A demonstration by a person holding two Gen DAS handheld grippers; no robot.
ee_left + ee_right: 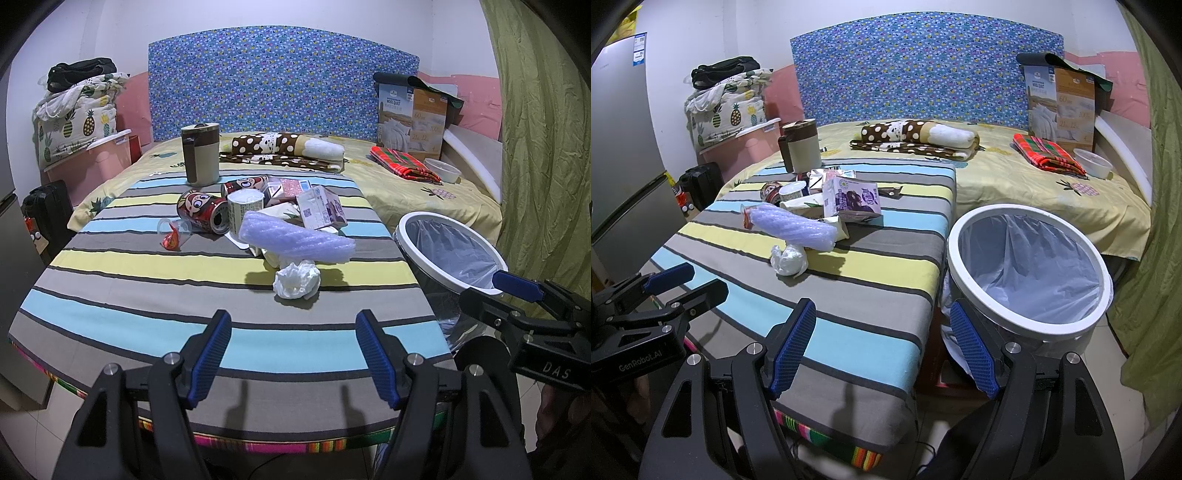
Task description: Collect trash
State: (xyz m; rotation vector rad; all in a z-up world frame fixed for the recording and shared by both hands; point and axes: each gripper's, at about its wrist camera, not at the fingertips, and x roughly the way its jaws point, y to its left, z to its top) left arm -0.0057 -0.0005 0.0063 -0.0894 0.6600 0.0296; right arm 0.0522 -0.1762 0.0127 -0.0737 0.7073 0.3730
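A crumpled white tissue ball (296, 282) lies straight ahead of the left gripper (293, 356), nearest of the trash. The right gripper (882, 349) sits farther from the ball, toward the white-rimmed lined bin (964, 236). Both grippers are spread wide, holding nothing.

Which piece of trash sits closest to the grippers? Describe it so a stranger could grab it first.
Start at the striped table in front of the bed, with the white-rimmed bin at its right side. The trash pile lies mid-table; at its near edge, just in front of the lilac bubble-wrap roll, sits a crumpled white tissue ball. It is the only plain white, unprinted wad, lying apart from the cans and cartons.
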